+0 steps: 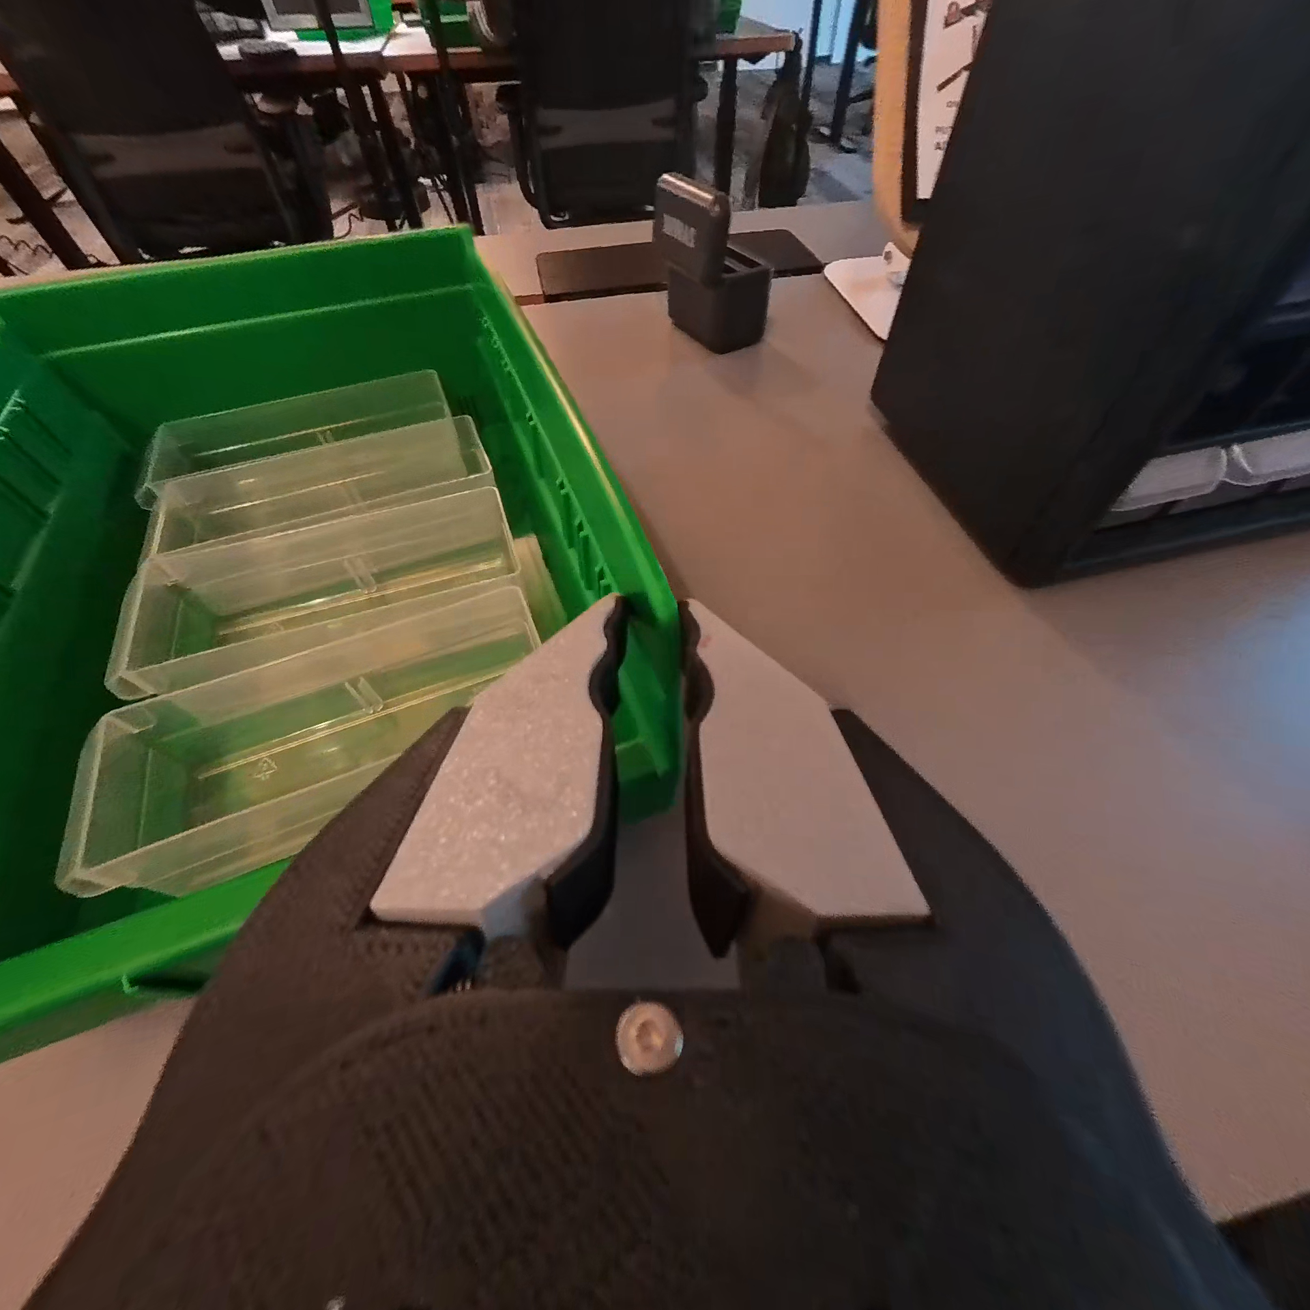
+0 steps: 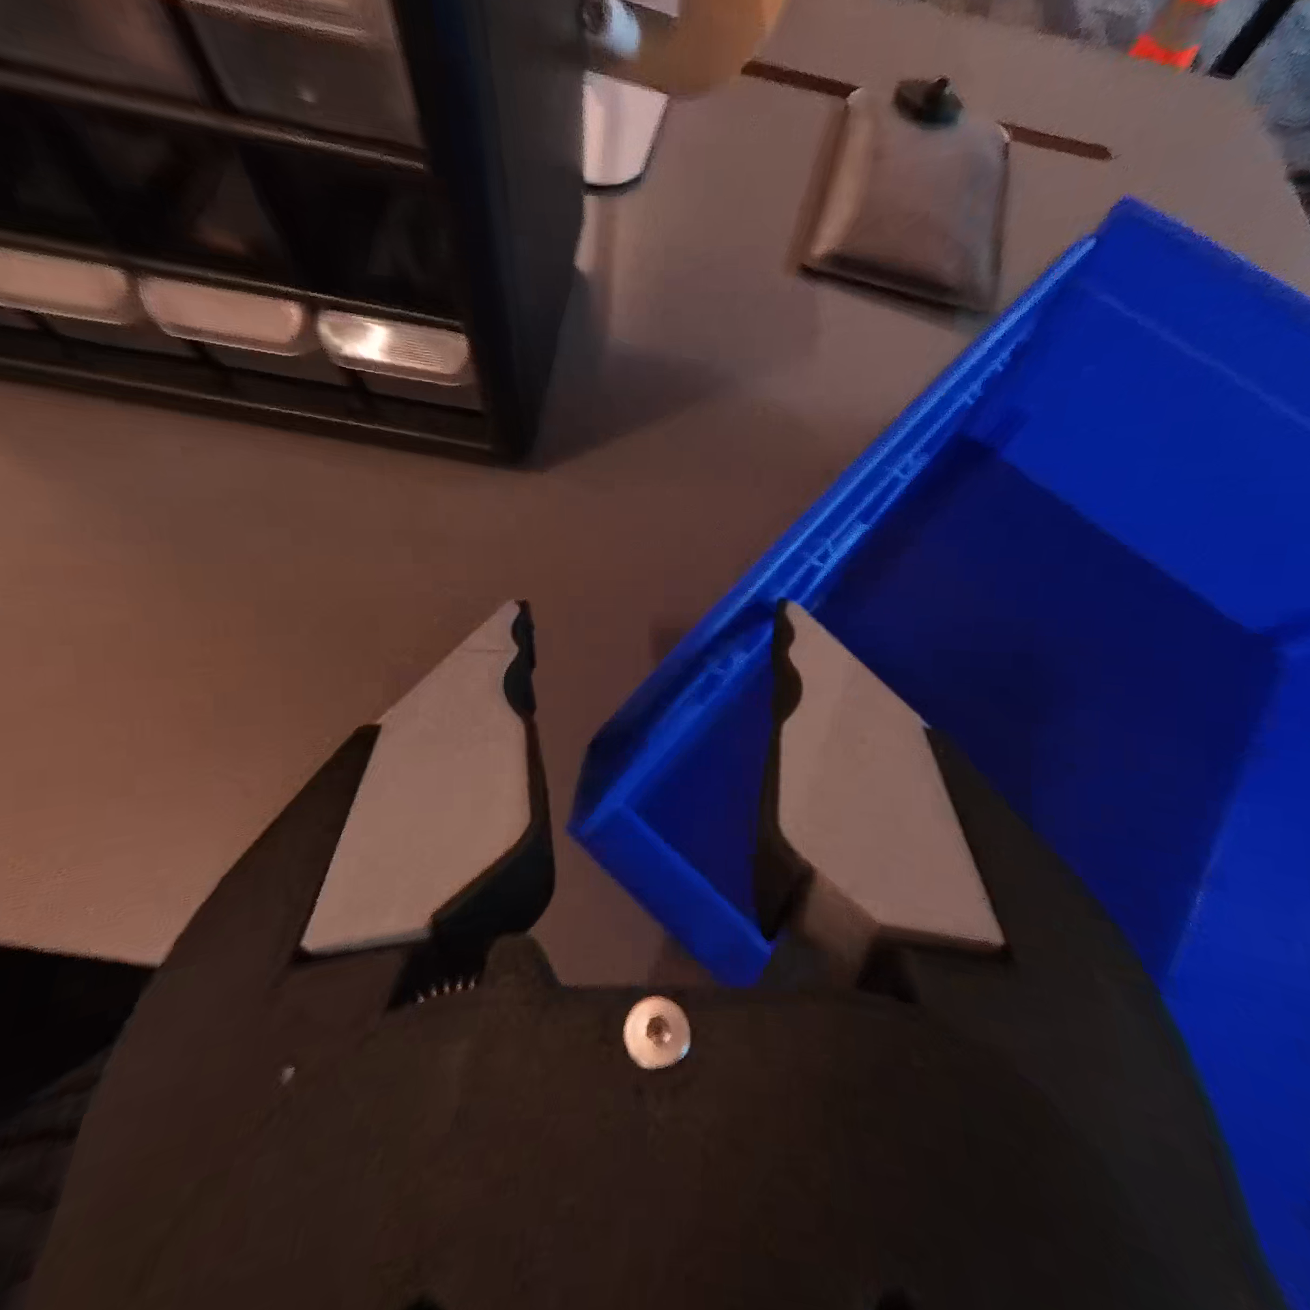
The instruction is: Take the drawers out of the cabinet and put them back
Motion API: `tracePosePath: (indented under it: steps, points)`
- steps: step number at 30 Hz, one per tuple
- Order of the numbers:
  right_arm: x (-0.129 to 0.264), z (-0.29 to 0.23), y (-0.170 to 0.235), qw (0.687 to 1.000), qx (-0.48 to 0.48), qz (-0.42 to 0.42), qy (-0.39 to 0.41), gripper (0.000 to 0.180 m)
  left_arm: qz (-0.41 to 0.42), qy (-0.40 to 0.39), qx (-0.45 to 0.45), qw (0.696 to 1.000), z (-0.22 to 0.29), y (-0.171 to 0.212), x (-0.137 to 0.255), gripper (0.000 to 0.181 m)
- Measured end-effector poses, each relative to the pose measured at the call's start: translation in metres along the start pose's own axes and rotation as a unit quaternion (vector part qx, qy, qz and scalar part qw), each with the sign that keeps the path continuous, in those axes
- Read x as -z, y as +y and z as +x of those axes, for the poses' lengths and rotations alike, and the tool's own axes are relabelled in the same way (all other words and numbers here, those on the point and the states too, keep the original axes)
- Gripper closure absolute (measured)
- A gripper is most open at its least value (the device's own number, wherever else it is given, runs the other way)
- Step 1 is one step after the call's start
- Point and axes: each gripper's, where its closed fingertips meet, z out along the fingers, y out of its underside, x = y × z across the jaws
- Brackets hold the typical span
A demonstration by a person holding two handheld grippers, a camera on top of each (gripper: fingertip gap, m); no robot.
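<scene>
Left wrist view: grey bench (image 1: 815, 567), black cabinet (image 1: 1106, 319) at right edge, a few drawers seated in its low row, slots above look empty. Green bin (image 1: 234, 319) at left holds several clear drawers (image 1: 319, 624), side by side. Left gripper (image 1: 653, 624) fingers nearly clenched, straddling bin's near-right corner, holding no drawer. Right wrist view: blue bin (image 2: 1063, 567) at right, looks empty; right gripper (image 2: 652, 624) released, one finger over its rim. Judged step: drawers mostly out, put-back pending. Next: reach into green bin, pinch a drawer, carry it to an empty slot.
</scene>
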Motion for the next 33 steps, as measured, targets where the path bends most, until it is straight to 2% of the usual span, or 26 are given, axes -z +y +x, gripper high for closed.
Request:
tracePosePath:
  steps: [1,2,7,11,14,16,19,25,26,27,30,33]
  points:
    - [-0.001,0.004,0.001,1.0,0.01,0.005,0.004,0.128,0.001,0.006,-0.001,1.0,0.002,0.0,0.002,0.169]
    - [-0.001,0.003,0.002,1.0,0.024,0.005,-0.007,0.13,0.002,0.012,-0.001,1.0,0.004,0.001,0.003,0.169]
    - [0.015,0.006,0.014,0.993,0.085,-0.011,-0.077,0.129,0.012,0.034,0.003,0.999,0.016,0.001,0.006,0.169]
    - [0.025,0.018,0.024,0.989,0.111,-0.012,-0.101,0.131,-0.009,0.061,-0.026,0.998,0.036,0.0,0.01,0.163]
    - [0.024,0.053,0.028,0.997,0.069,-0.019,-0.031,0.154,0.025,0.108,-0.02,0.994,0.059,-0.018,0.021,0.151]
    - [0.022,0.072,0.023,0.999,0.036,0.009,0.018,0.162,0.044,0.127,-0.014,0.991,0.067,-0.028,0.03,0.153]
    - [0.03,0.073,0.012,0.999,-0.008,0.041,0.005,0.156,0.059,0.138,-0.011,0.989,0.071,-0.039,0.043,0.147]
    - [0.068,0.063,-0.023,0.991,-0.035,0.126,-0.019,0.15,0.071,0.129,-0.019,0.989,0.065,-0.045,0.053,0.139]
    - [0.075,0.059,-0.031,0.987,-0.05,0.148,-0.033,0.145,0.069,0.129,-0.019,0.989,0.065,-0.044,0.052,0.138]
    - [0.083,0.054,-0.04,0.98,-0.07,0.177,-0.052,0.135,0.067,0.129,-0.019,0.989,0.065,-0.043,0.051,0.138]
    - [0.108,0.03,-0.067,0.944,-0.105,0.277,-0.144,0.121,0.061,0.136,-0.019,0.989,0.07,-0.04,0.05,0.134]
    - [0.114,0.018,-0.075,0.929,-0.107,0.307,-0.178,0.123,0.059,0.137,-0.031,0.988,0.075,-0.039,0.05,0.132]
